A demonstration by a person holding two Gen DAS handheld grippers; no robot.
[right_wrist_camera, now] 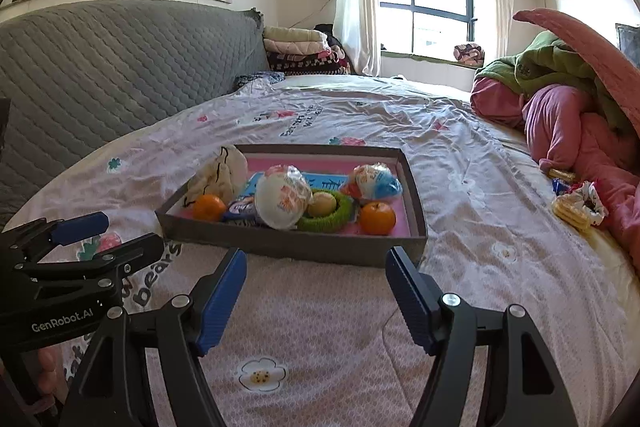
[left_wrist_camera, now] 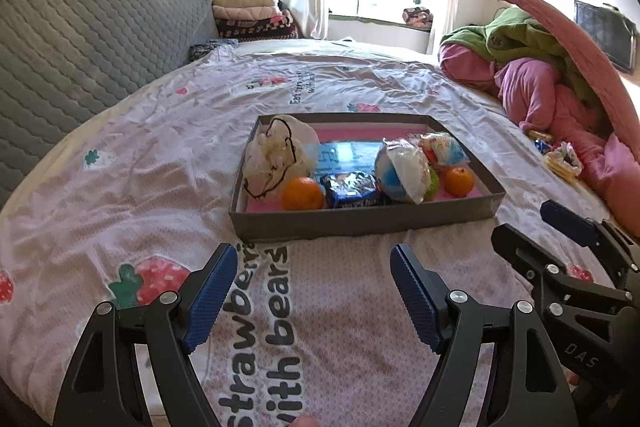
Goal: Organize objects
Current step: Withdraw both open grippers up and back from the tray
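Both claws, left and right, hang released and empty over the bed; tray just ahead looks packed, snacks off right probably next.

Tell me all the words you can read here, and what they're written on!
"strawberr..." and "with bears": bed sheet.
"DAS": right tongs, on the side of their body.
"GenRobot.AI": left tongs, on the side of their body.
Blue snack packet: print too blurred.
Farther sheet print: too small.
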